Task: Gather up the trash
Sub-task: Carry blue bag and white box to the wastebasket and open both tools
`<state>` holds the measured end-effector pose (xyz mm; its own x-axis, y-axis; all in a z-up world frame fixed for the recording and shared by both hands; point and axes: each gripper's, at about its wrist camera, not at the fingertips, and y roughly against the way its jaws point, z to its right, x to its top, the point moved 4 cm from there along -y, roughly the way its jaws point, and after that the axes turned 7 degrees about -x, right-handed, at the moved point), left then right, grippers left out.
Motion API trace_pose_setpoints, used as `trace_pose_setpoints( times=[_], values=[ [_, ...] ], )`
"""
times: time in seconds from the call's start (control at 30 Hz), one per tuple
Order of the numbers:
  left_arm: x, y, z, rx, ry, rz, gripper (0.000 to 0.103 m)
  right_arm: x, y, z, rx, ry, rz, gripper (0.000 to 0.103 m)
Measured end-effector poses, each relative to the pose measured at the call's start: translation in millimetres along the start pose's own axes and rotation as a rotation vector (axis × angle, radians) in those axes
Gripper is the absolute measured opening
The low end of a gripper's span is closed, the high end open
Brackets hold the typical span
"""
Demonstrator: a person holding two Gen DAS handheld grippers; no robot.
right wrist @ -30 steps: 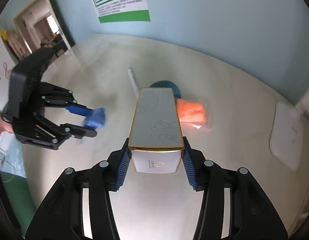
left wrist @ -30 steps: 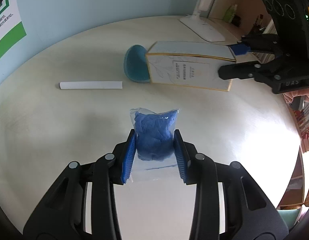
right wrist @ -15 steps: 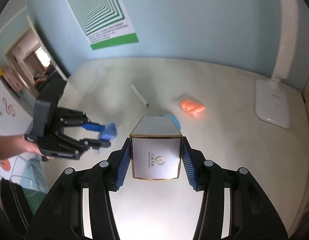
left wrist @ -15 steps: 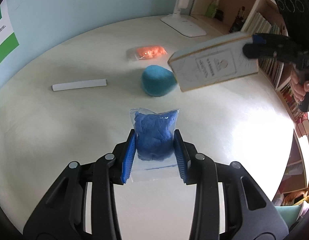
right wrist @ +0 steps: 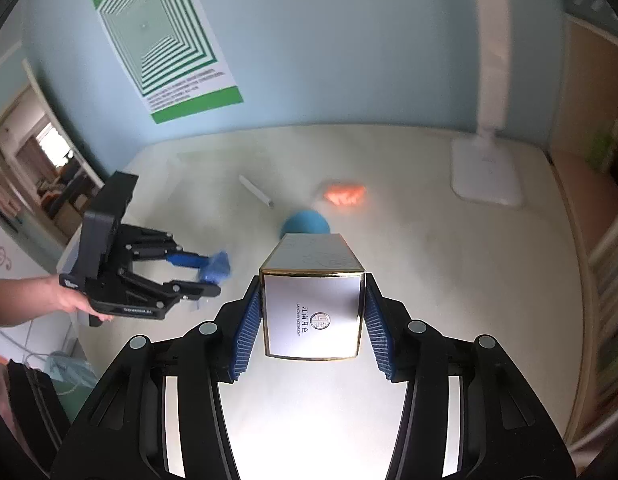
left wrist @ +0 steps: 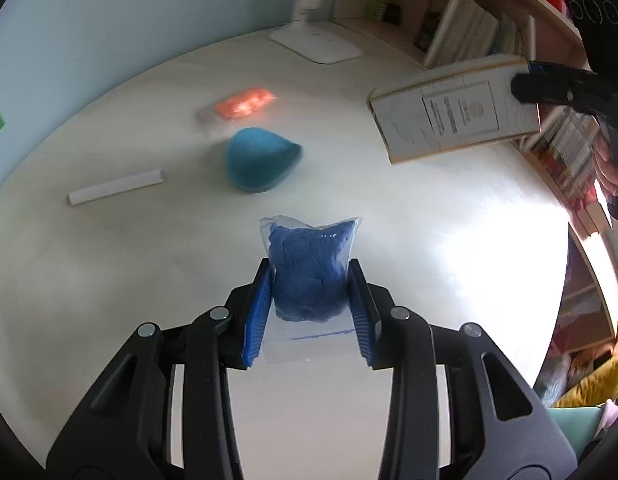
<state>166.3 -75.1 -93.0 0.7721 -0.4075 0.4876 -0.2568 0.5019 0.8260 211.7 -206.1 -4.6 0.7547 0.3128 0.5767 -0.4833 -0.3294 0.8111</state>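
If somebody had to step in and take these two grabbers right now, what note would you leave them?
Left gripper: shut on the bag of blue stuff, held above the table.
Right gripper: shut on the white gold-edged box, also held in the air.
On the table: the orange packet, the teal bowl-like thing, the white strip.
Done: two pieces picked up. Left: drop both off (no bin in view), then probably collect the other three. The lamp is likely not trash.

pale blue wall (right wrist: 349,40), bookshelf (left wrist: 489,32)
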Motion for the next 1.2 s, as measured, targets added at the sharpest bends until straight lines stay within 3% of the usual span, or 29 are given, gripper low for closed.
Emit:
trace_pose_setpoints(
  times=[0.27,0.57,1.0,1.2],
  values=[
    [-12,-6,29,-0.072,-0.132,-0.045,0.035,-49,20,-5,-0.112,-0.155,0.016,0.049],
    [-41,-20,86,-0.195,-0.32,-0.132,0.035,-138,66,-22,-0.245,-0.371,0.024,0.049],
    [-73,-34,237,-0.352,-0.57,-0.187,0.035,-283,182,-34,-0.401,-0.597,0.106,0.05],
    [-116,-38,320,-0.416,-0.715,-0.231,0.035,-370,236,-46,-0.463,-0.705,0.135,0.05]
  ],
)
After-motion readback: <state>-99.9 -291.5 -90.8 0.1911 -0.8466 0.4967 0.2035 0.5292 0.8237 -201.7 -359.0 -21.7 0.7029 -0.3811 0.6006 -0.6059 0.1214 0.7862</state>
